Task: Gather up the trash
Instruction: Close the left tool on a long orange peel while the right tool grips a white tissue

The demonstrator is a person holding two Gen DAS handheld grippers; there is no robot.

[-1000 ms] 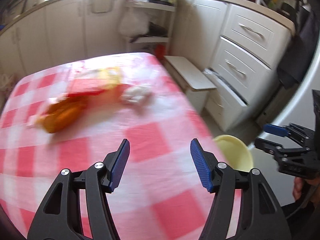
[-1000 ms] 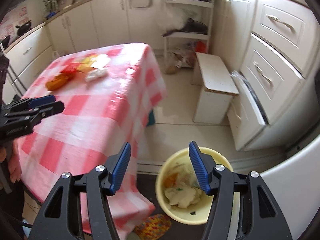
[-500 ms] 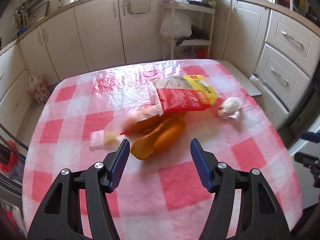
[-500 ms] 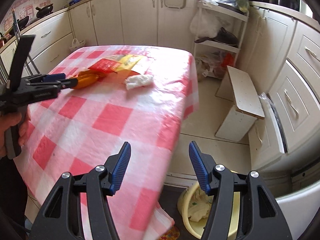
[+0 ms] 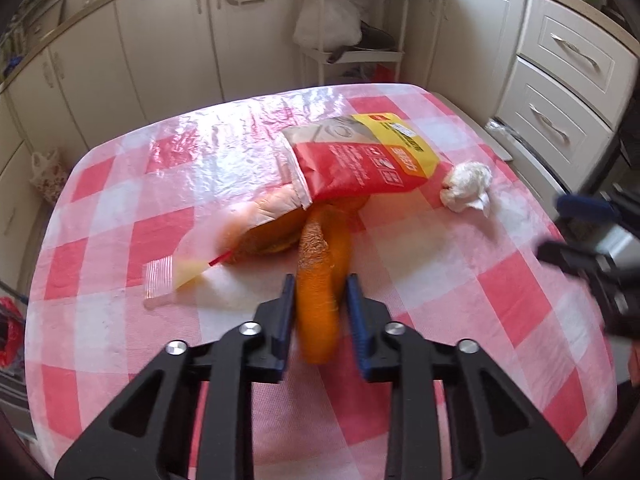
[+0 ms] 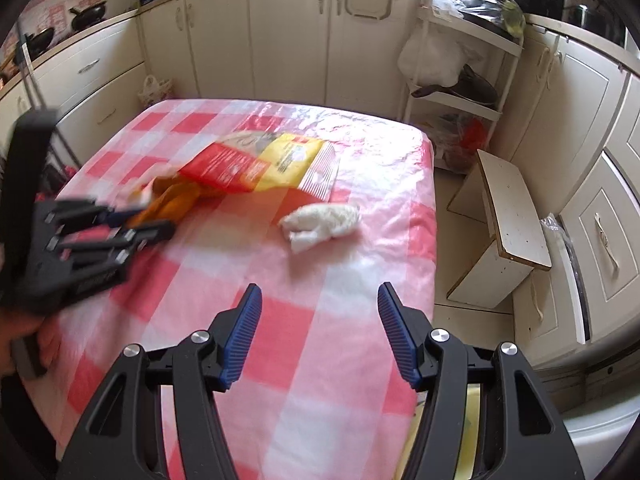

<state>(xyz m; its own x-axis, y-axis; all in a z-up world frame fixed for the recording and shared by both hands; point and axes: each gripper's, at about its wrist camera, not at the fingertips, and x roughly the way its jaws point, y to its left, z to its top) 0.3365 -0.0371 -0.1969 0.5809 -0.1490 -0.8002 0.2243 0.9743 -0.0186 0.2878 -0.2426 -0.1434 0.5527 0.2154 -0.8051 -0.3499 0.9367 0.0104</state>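
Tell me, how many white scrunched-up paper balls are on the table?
1. The crumpled white tissue lies near the table's right edge, just right of the red and yellow bag. Another could hide under the bag.

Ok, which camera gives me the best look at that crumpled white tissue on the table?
The right wrist view. The crumpled white tissue lies unobstructed on the checked tablecloth, ahead of the open right gripper. The left wrist view shows it too, but off toward the right side, beyond the left gripper, which is shut on the orange wrapper.

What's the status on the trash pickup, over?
Left gripper shut on orange peel. Right gripper open, empty. Red bag, white tissue wad on table. Nothing blocking.
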